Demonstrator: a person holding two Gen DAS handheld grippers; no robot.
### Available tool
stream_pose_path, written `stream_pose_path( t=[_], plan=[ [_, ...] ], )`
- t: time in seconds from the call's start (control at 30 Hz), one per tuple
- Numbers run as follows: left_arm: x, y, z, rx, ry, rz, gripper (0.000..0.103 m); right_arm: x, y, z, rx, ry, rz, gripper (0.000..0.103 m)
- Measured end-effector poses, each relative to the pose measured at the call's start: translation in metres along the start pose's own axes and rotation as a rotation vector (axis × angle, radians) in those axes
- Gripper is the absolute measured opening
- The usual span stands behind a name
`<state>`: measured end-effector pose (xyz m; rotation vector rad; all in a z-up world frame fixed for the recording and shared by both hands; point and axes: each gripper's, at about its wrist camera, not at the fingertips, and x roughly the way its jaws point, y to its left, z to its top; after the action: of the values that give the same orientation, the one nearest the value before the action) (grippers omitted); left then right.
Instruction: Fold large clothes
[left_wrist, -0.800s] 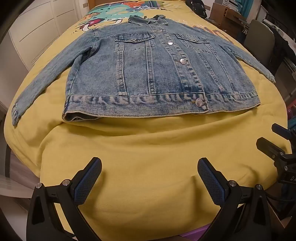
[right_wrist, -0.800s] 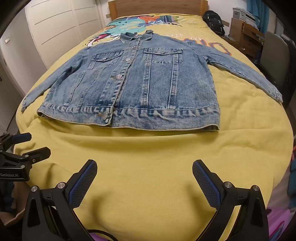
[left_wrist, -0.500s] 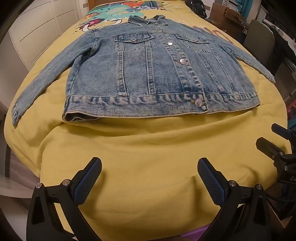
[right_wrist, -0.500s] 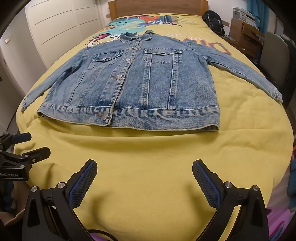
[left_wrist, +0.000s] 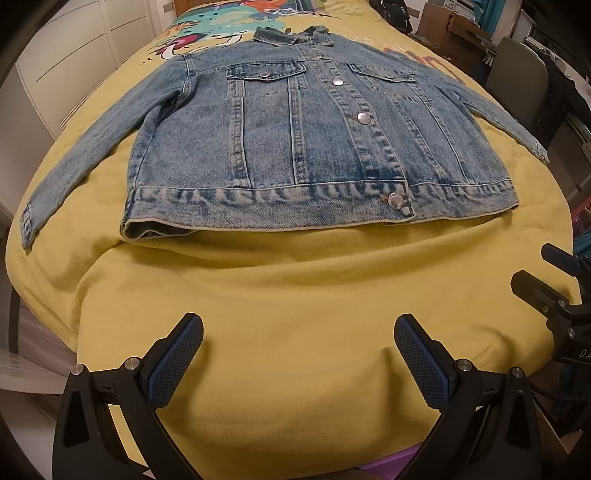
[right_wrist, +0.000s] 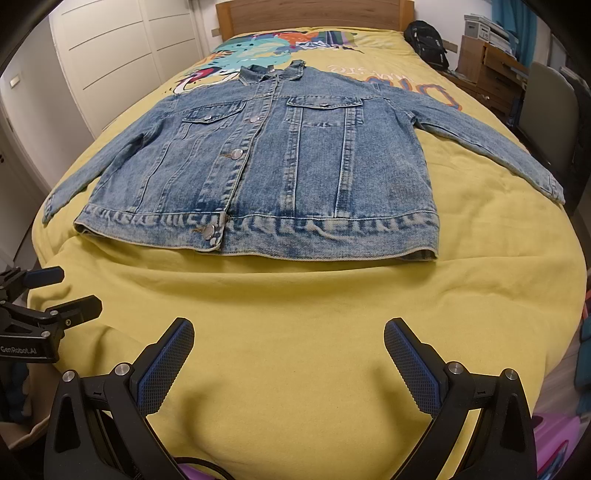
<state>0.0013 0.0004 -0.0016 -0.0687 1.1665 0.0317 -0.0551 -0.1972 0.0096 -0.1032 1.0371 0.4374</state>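
Observation:
A blue denim jacket (left_wrist: 314, 147) lies flat and buttoned on the yellow bedspread (left_wrist: 295, 295), front up, collar far, both sleeves spread out to the sides. It also shows in the right wrist view (right_wrist: 277, 173). My left gripper (left_wrist: 299, 332) is open and empty above the foot of the bed, well short of the jacket's hem. My right gripper (right_wrist: 290, 334) is open and empty, also short of the hem. Each gripper shows at the edge of the other's view, the right one (left_wrist: 554, 288) and the left one (right_wrist: 48, 299).
White wardrobe doors (right_wrist: 110, 55) stand to the left of the bed. A wooden headboard (right_wrist: 314, 14) is at the far end. A black backpack (right_wrist: 424, 40), wooden drawers (right_wrist: 495, 74) and a grey chair (right_wrist: 550, 118) stand to the right.

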Motion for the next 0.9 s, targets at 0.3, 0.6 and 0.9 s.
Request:
stream_pose_path(
  t=[0.3,0.6,0.9],
  plan=[
    [-0.0012,0.0022,0.0004,-0.008,-0.003,0.004,0.102,0.0003,-0.0001,0.0002,0.000,0.000,0.000,0.103],
    [-0.0016,0.0027,0.0006,-0.009,-0.002,0.000,0.102,0.0012,-0.0003,0.0007,0.006,-0.001,0.000,0.103],
    [-0.0028,0.0030,0.0002,-0.010,-0.004,-0.010,0.102,0.0006,-0.0001,-0.0002,0.004,-0.004,-0.003,0.103]
  ],
)
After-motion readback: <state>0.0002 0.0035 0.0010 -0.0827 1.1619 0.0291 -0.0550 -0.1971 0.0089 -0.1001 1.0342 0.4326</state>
